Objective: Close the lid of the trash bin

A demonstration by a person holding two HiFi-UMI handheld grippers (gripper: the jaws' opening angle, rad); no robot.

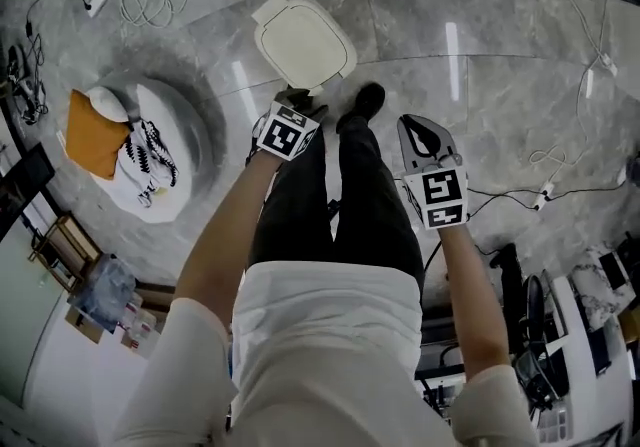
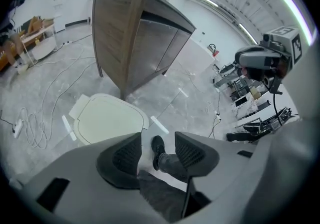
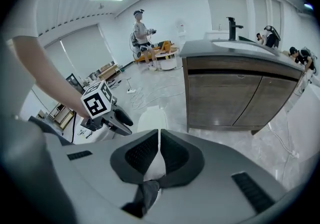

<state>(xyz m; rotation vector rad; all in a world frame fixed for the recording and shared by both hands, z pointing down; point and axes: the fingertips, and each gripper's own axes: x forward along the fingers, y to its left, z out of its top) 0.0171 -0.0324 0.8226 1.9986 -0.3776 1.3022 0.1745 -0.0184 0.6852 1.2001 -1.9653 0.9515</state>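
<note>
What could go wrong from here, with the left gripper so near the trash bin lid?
1. The left gripper is open and empty near the edge of the trash bin lid; a push there could slip off.
2. The person's shoe stands close beside the lid and might bump it.

From above, the trash bin (image 1: 303,42) shows only its pale top, the body hidden underneath, and the left gripper (image 1: 298,98) covers its near rim. In the right gripper view the right gripper (image 3: 159,140) blocks most of the bin, and the far person (image 3: 141,30) is too small to make out
</note>
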